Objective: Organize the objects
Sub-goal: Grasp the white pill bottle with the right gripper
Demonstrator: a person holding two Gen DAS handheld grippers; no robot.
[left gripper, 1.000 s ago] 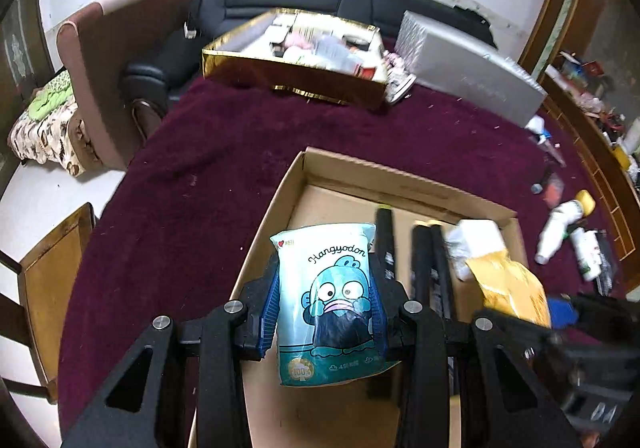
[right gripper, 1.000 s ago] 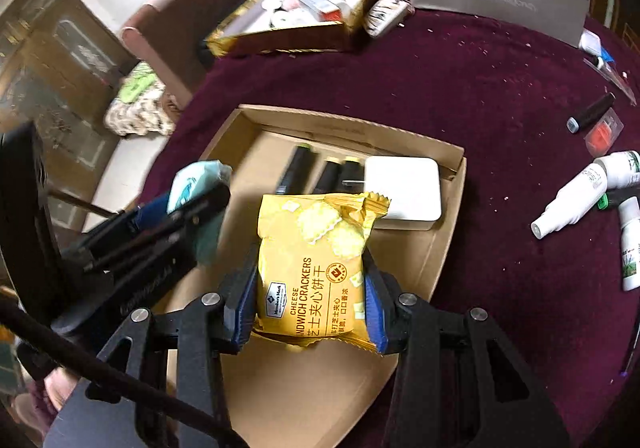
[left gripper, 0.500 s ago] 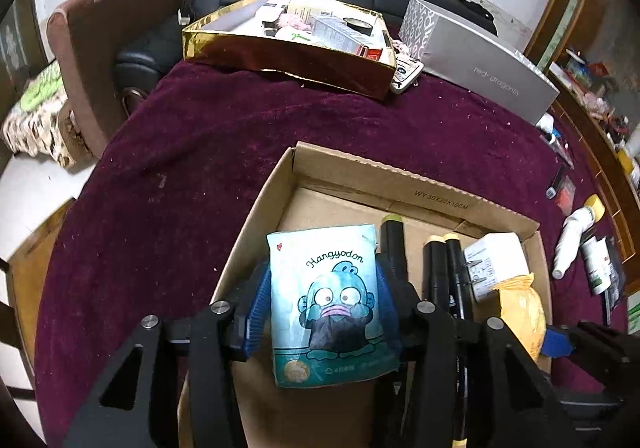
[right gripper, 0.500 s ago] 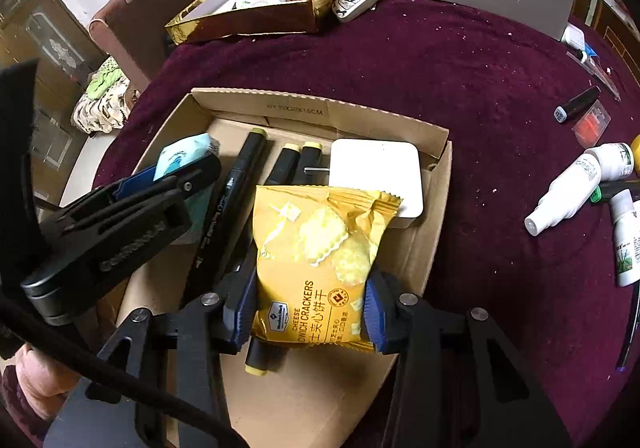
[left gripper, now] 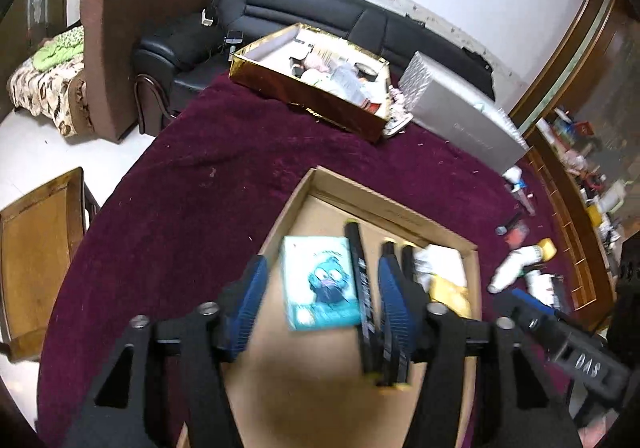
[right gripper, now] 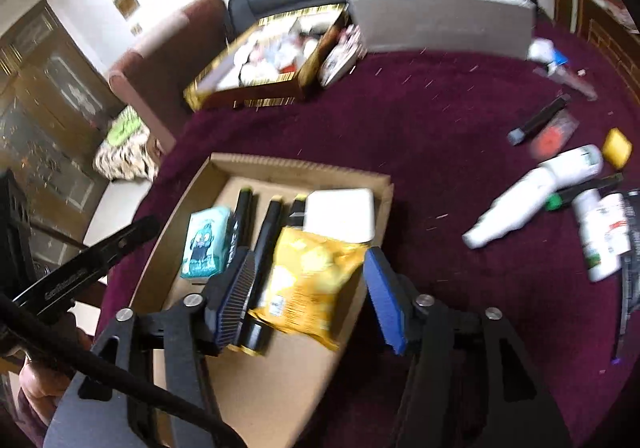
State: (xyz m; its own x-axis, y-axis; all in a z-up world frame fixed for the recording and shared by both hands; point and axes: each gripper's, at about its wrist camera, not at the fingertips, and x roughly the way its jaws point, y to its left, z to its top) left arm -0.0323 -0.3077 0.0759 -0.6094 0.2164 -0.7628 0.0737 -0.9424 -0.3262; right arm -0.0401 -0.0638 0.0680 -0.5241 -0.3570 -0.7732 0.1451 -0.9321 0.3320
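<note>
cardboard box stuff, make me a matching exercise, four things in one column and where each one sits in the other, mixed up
Things:
1. teal cartoon packet
2. yellow cracker packet
3. white flat box
4. white spray bottle

Places:
A. outside the cardboard box, on the maroon cloth
B. far right corner of the cardboard box
C. left side of the cardboard box, beside the black markers
D. in the cardboard box, lying partly over a marker, between the open fingers of the right gripper

Pairs: 1-C, 2-D, 3-B, 4-A
</note>
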